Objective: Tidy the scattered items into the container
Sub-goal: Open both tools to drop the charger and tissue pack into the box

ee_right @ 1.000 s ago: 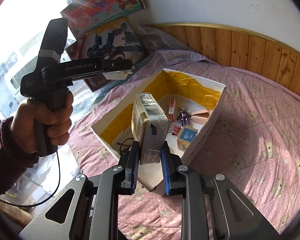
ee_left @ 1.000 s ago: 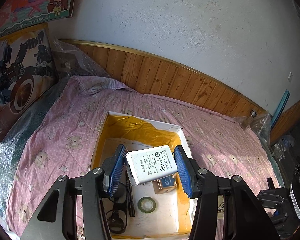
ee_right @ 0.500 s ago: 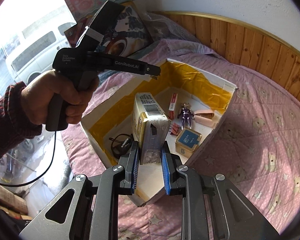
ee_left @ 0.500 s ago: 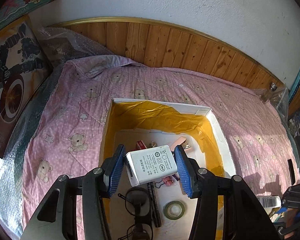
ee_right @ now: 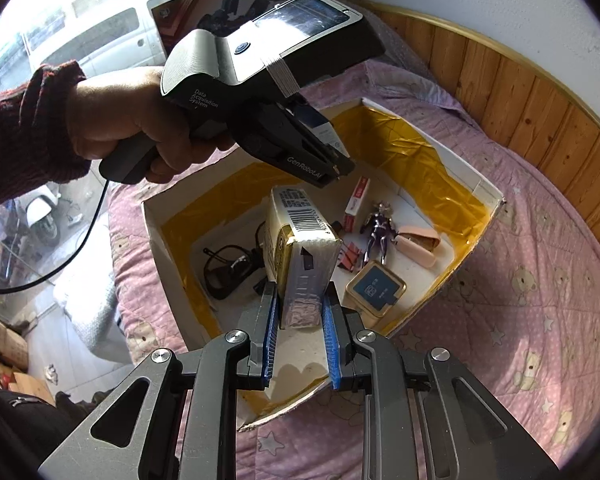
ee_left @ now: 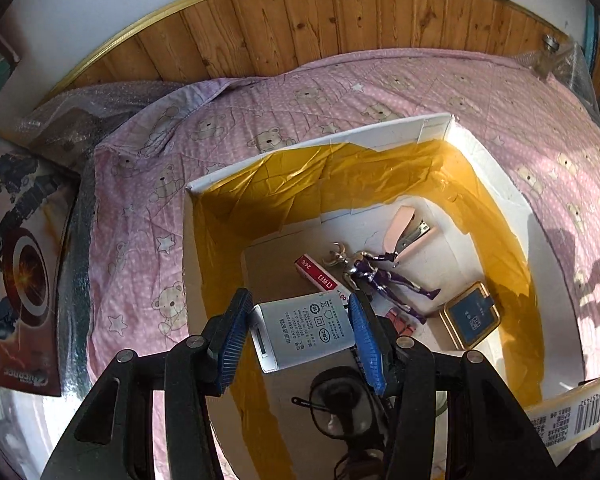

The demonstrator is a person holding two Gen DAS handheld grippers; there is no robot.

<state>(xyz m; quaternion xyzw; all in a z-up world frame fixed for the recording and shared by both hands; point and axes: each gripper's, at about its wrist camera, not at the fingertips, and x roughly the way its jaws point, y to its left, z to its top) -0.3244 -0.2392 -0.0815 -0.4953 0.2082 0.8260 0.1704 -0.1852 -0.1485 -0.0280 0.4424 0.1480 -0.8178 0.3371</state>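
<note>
My left gripper (ee_left: pixel 300 330) is shut on a white power adapter (ee_left: pixel 306 330) and holds it over the near left part of the open box (ee_left: pixel 380 132), a white carton lined with yellow tape. My right gripper (ee_right: pixel 300 312) is shut on a gold and silver carton (ee_right: pixel 304 256) with a barcode, above the box's near corner. Inside the box (ee_right: pixel 488 188) lie a purple figure (ee_left: pixel 384 276), a pink stapler (ee_left: pixel 410 232), a red and white packet (ee_left: pixel 318 274), a gold-edged blue tin (ee_left: pixel 474 316) and black glasses (ee_right: pixel 230 268). The left gripper (ee_right: pixel 340 166) appears in the right wrist view, held by a hand.
The box sits on a pink bear-print quilt (ee_left: pixel 140 248) against a wooden wainscot (ee_left: pixel 340 16). Picture boxes (ee_left: pixel 16 260) lean at the left edge. A hand and red sleeve (ee_right: pixel 28 128) fill the upper left of the right wrist view. Bubble wrap (ee_left: pixel 76 116) lies behind the quilt.
My left gripper has swung right and tilted down over the box, still holding the adapter. In the right wrist view the hand and left gripper came closer above the box. The right grip is unchanged.
</note>
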